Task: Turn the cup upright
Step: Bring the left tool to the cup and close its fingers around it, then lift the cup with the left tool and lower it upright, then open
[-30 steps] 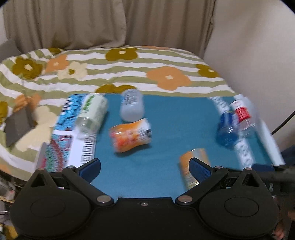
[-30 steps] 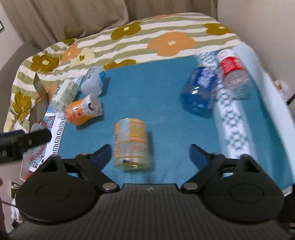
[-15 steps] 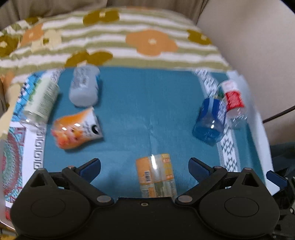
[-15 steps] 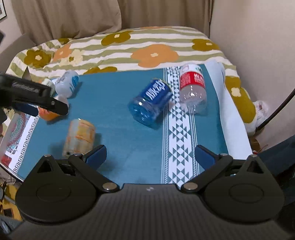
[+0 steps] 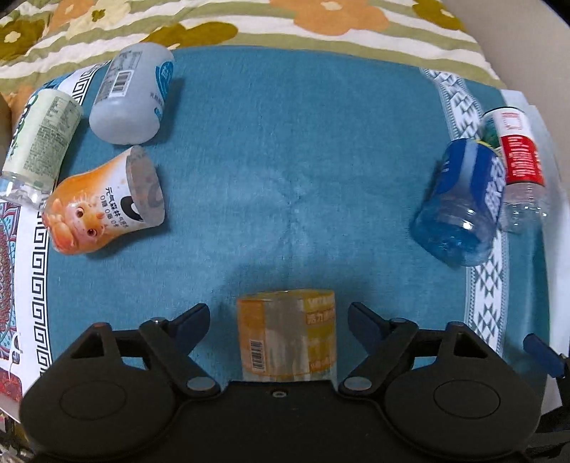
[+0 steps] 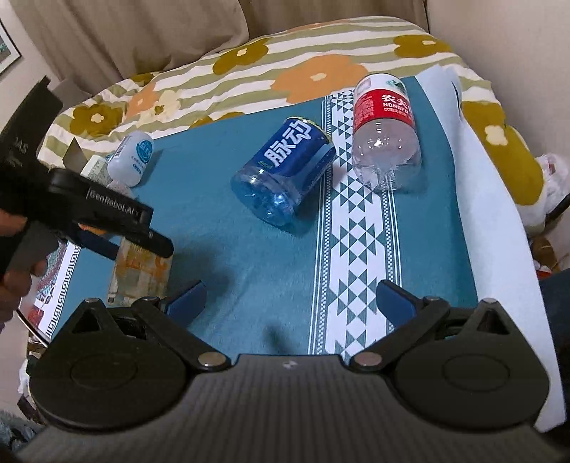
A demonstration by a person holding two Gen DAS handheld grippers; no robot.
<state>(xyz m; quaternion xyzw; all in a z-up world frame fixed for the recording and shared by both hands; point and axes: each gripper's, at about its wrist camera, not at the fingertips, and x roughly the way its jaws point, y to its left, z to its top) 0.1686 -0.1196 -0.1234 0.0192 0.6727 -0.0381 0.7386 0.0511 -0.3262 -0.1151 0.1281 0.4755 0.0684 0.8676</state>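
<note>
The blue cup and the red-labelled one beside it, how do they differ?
The blue cup is tinted blue all through with a dark blue label; the red-labelled cup is clear plastic with a red band. The blue cup lies at a slant on the teal cloth; the red-labelled cup lies almost straight, partly on the white patterned strip. Both lie on their sides, not upright.

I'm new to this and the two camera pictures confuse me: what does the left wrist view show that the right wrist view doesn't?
Only the left wrist view shows the orange cartoon-face cup whole, lying on its side. Only the right wrist view shows the left gripper from outside, the curtain and the red-label bottle's full label. Both show the teal cloth, the blue bottle and the yellow-label cup lying between the left gripper's open jaws.
</note>
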